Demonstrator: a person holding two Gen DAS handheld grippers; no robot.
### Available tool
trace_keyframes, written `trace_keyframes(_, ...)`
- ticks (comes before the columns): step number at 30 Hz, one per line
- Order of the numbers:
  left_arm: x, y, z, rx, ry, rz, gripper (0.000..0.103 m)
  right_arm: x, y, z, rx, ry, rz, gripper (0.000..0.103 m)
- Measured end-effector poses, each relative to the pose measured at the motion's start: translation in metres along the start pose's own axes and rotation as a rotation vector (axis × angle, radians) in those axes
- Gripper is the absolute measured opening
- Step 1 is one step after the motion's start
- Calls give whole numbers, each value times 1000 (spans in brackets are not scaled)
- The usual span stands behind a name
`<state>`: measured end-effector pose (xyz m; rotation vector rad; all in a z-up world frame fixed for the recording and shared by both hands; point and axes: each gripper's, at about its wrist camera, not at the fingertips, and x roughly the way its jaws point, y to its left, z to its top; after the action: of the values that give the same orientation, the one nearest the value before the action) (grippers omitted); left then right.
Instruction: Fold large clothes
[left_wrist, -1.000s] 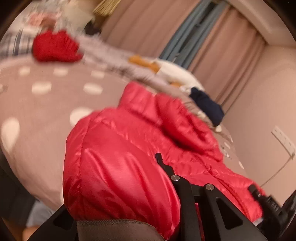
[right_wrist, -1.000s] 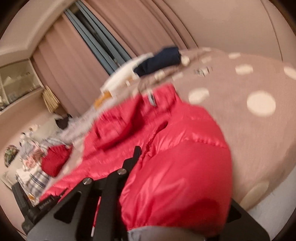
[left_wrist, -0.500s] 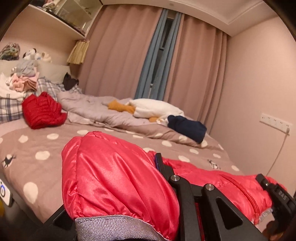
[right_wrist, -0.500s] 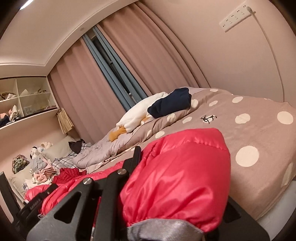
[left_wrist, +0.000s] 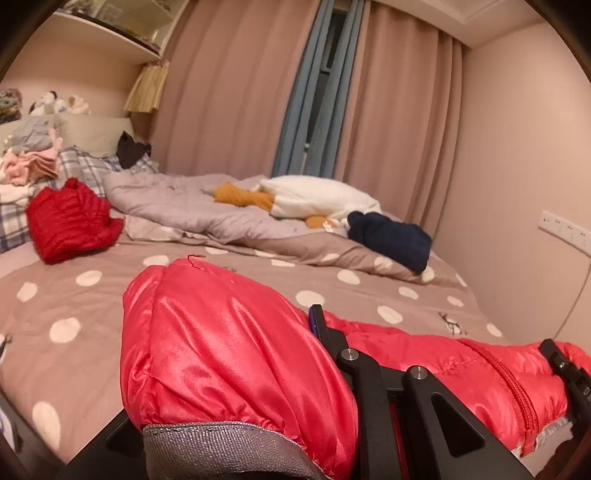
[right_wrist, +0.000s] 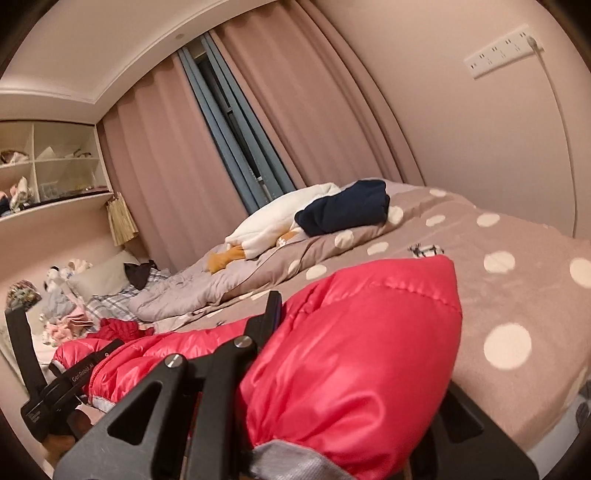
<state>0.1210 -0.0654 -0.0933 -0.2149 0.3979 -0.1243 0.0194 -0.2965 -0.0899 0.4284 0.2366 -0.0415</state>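
Red puffer jacket (left_wrist: 236, 362) held up over the polka-dot bed (left_wrist: 74, 295).
Lower left, the left gripper (left_wrist: 314, 321) is clamped narrow on one jacket corner; lower right, the right gripper's (right_wrist: 273, 302) jaws are opening around the other.

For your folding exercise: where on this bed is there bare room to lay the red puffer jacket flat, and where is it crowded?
Free: the polka-dot bedspread between the red puffer jacket, the crumpled red garment and the bunched grey duvet. Crowded: the far side, where the white plush toy and navy garment lie, and the clothes pile at the pillows.
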Motion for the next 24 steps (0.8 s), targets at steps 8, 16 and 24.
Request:
trace_keyframes(8, 47, 17, 16, -76, 39, -15, 16, 48, 12, 13, -48, 1, -29, 19)
trace_keyframes(16, 76, 30, 6, -131, 116, 19, 16, 77, 20, 2, -88, 66, -56, 20)
trace_keyframes(24, 74, 21, 5, -85, 125, 42, 16, 89, 11, 2, -59, 106, -75, 20)
